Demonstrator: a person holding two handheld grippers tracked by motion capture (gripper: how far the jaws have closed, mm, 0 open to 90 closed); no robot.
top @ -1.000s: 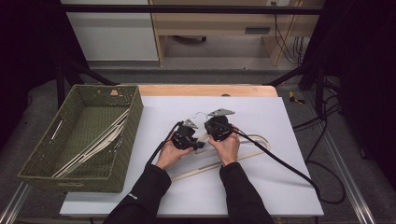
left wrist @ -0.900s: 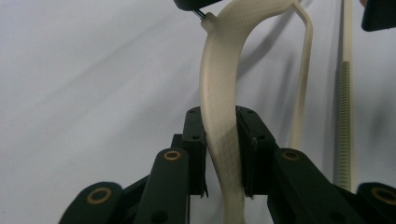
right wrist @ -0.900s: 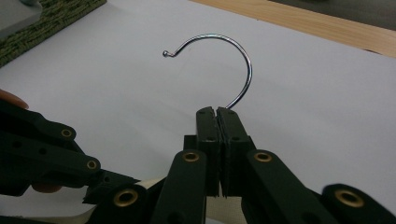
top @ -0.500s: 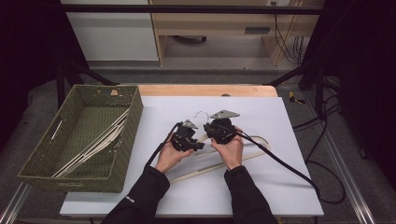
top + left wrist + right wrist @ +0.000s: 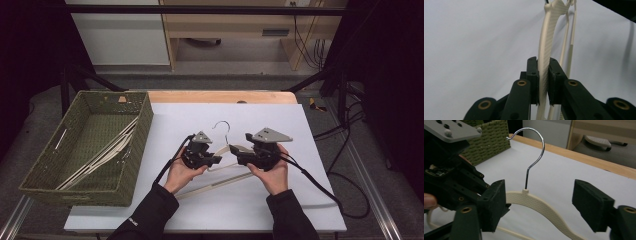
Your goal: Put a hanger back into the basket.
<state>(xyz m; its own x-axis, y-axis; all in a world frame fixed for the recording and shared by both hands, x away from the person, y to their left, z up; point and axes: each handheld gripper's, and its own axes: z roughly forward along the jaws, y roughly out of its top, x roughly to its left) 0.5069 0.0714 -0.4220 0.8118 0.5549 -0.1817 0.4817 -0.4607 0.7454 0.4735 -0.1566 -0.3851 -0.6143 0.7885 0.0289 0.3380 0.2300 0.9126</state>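
Note:
A cream plastic hanger point(image 5: 231, 148) with a metal hook point(image 5: 223, 131) is held just above the white table point(image 5: 300, 200). My left gripper point(image 5: 216, 160) is shut on one arm of it; the left gripper view shows the arm point(image 5: 546, 50) pinched between both pads, gripper point(image 5: 543, 82). To the hook's right, my right gripper point(image 5: 241, 160) is open. In the right gripper view its pads point(image 5: 495, 202) straddle the hanger's shoulder point(image 5: 536, 202) without touching, gripper point(image 5: 544, 205), below the hook point(image 5: 537, 152). The left gripper point(image 5: 454, 182) sits close by.
A green woven basket point(image 5: 135, 145) stands at the table's left with several cream hangers point(image 5: 100, 155) lying in it. Thin cream bars point(image 5: 215, 184) run under the hands. A wooden strip point(image 5: 220, 96) edges the table's far side. Cables trail off to the right.
My right gripper has drawn away to the right and toward the person, so the hook now shows between the two grippers. The left gripper has barely moved.

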